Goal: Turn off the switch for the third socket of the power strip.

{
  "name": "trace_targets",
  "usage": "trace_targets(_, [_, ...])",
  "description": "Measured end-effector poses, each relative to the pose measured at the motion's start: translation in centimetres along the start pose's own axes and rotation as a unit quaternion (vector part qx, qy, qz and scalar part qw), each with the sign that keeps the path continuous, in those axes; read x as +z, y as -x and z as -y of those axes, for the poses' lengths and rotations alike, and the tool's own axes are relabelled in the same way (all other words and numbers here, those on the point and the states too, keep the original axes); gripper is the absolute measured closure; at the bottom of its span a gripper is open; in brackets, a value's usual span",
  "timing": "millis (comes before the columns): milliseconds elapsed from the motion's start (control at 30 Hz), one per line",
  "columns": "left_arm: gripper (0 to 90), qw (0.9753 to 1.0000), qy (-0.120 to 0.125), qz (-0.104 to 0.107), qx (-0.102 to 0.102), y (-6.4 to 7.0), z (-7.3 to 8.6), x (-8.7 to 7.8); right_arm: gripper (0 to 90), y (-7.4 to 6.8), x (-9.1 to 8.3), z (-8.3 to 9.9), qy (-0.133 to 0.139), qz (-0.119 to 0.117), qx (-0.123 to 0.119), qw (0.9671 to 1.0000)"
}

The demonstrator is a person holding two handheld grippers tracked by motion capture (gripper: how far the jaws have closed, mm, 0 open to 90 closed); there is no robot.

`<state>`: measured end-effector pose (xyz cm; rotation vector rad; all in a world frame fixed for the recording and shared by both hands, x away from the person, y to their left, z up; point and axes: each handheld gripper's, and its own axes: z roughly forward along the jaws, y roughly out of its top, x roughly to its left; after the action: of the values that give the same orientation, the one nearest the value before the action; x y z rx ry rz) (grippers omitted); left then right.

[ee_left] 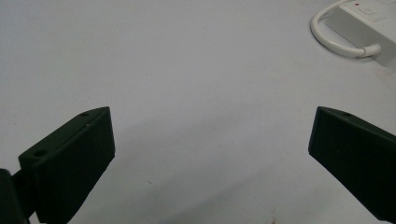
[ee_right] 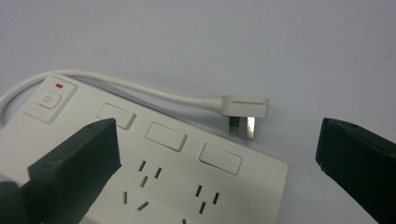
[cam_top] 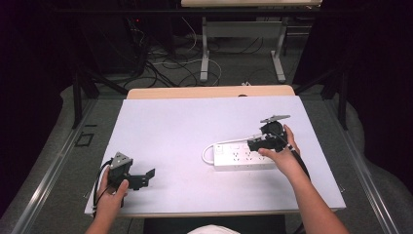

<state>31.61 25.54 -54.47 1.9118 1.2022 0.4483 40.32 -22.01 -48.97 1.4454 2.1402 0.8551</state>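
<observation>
White plastic, hard and smooth: the power strip [cam_top: 243,156] lies flat on the table [cam_top: 165,126], right of centre, with its own cord [ee_right: 140,88] looped round from one end and the plug [ee_right: 245,109] resting just beside its long edge. It looks rigid and fairly light, likely to slide on the smooth top if pushed. The body seems too broad for an easy pinch across its face; the flat plug head is the better place to take hold (the bare prongs are slippery, and the cord is springy and may tug back). The right gripper [ee_right: 217,154] hovers over the strip, jaws spread wide, holding nothing. The left gripper [ee_left: 210,149] sits near the table's front left corner, well apart, jaws wide and empty
</observation>
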Motion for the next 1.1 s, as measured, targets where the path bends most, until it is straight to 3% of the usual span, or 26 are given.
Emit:
trace_targets(400, [0.5, 1.0, 0.002, 0.001, 0.002, 0.0, 0.0, -0.1, 0.0, 0.7, -1.6, 0.3, 0.016, -0.014, 0.008, 0.9997])
trace_targets(867, [0.4, 0.9999, 0.012, -0.008, -0.002, 0.2, 0.0, 0.1, 0.0, 0.9, -4.6, 1.7, 0.046, -0.007, 0.001, 0.9989])
trace_targets(1100, [0.5, 1.0, 0.005, -0.004, -0.002, 0.1, 0.0, -0.1, 0.0, 1.5, -5.8, 3.1, 0.061, -0.001, 0.017, 0.998])
